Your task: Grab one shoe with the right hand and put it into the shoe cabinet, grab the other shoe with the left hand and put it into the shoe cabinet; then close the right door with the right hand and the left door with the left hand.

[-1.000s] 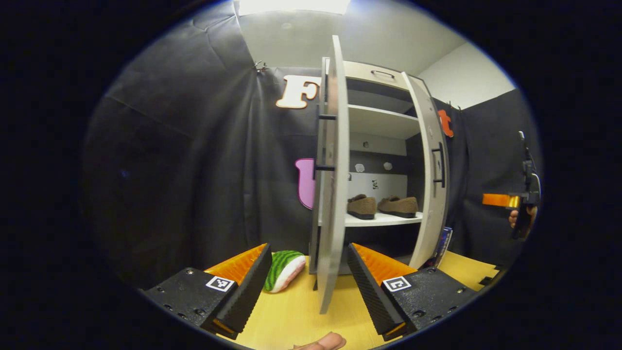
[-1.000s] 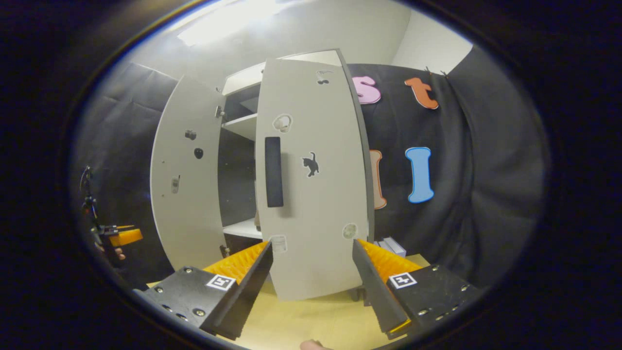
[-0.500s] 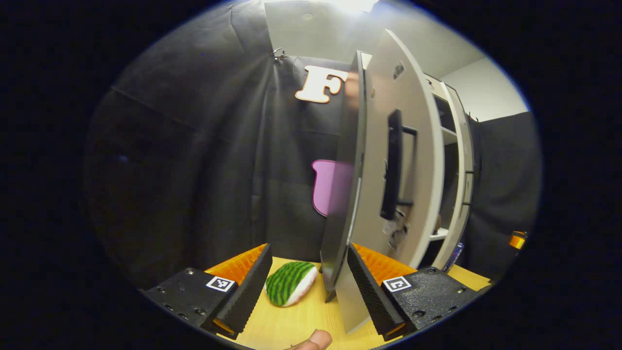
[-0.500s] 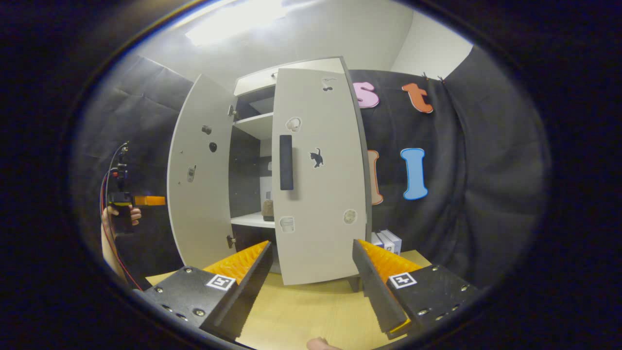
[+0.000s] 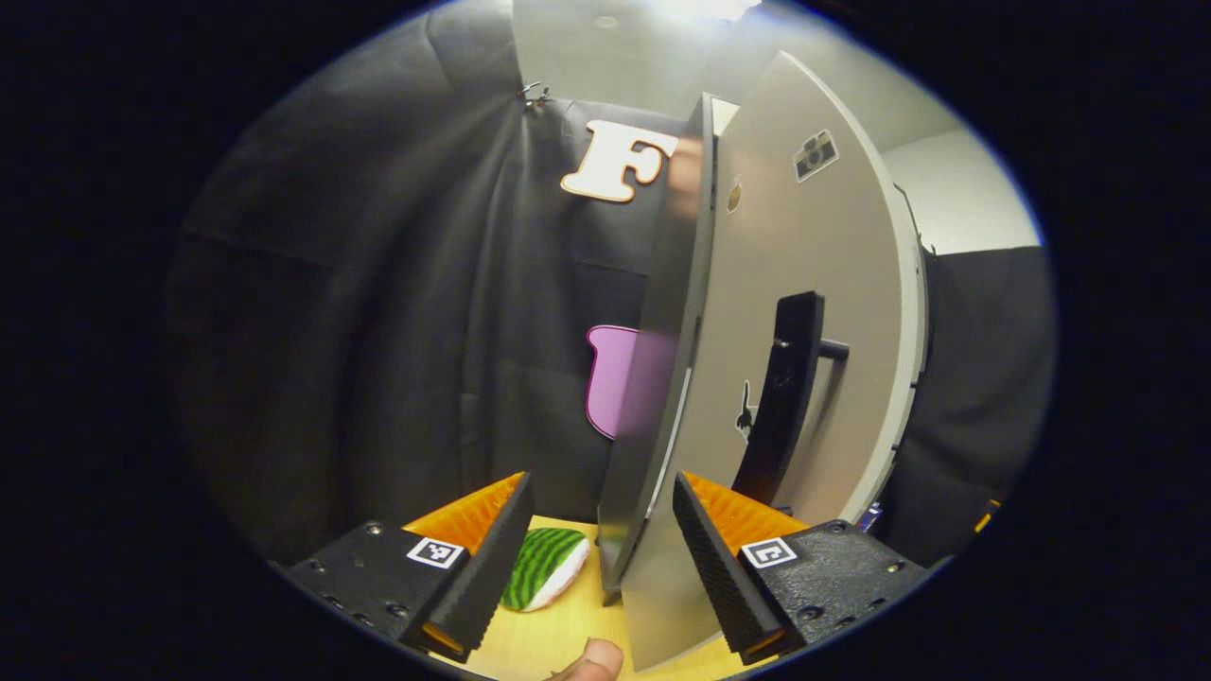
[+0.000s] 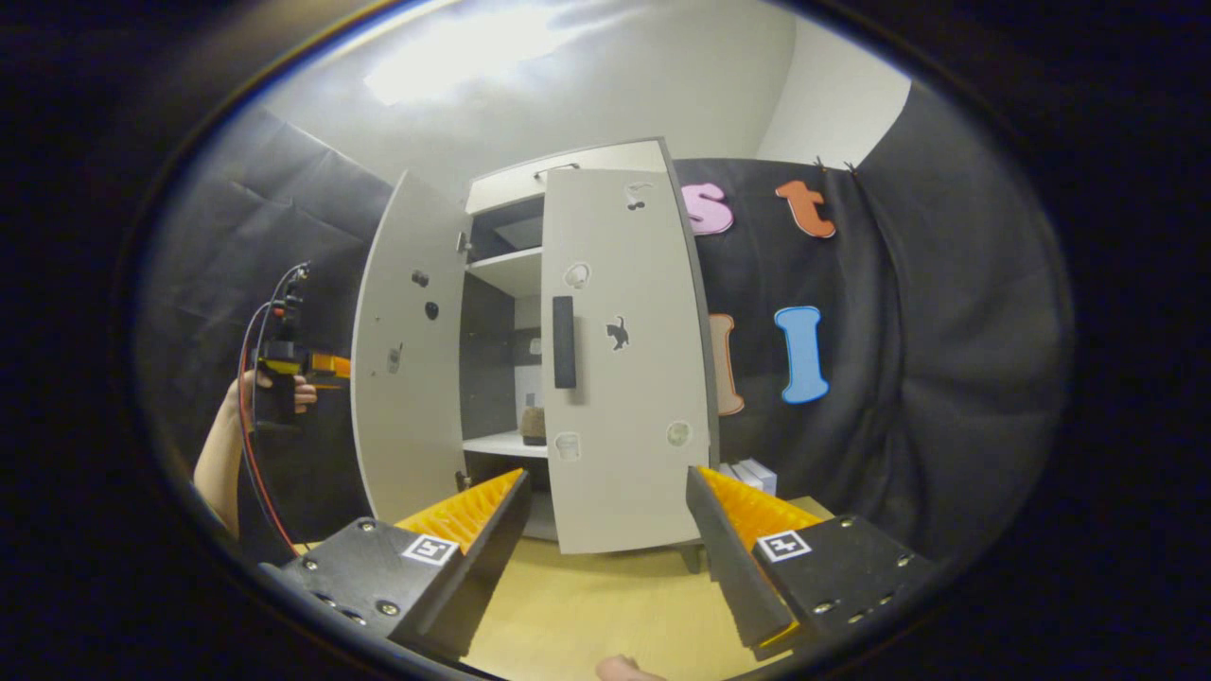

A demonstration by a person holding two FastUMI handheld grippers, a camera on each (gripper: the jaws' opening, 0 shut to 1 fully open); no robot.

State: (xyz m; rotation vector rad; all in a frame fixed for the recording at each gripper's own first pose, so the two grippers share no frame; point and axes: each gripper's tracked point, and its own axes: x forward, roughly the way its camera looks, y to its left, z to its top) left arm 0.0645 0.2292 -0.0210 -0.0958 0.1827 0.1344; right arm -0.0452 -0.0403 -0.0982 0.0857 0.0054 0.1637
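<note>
Swung further round since a second ago: left door [image 5: 804, 284], now half shut with left gripper [image 5: 598, 549] spread astride its edge. Right gripper [image 6: 605, 549] spread, empty, backed off. Right door [image 6: 624, 378] nearly shut. Shoe [image 6: 535, 426] glimpsed on shelf. Left: finishing both doors.

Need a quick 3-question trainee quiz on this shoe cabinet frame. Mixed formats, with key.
1. True or false: the left door is fully shut.
2. In the left gripper view, what lies on the table beside the cabinet? A) green striped plush toy B) mug C) book
3. Fill in: the right tongs stand ___, holding nothing.
Key: 1 false; 2 A; 3 open.
</note>
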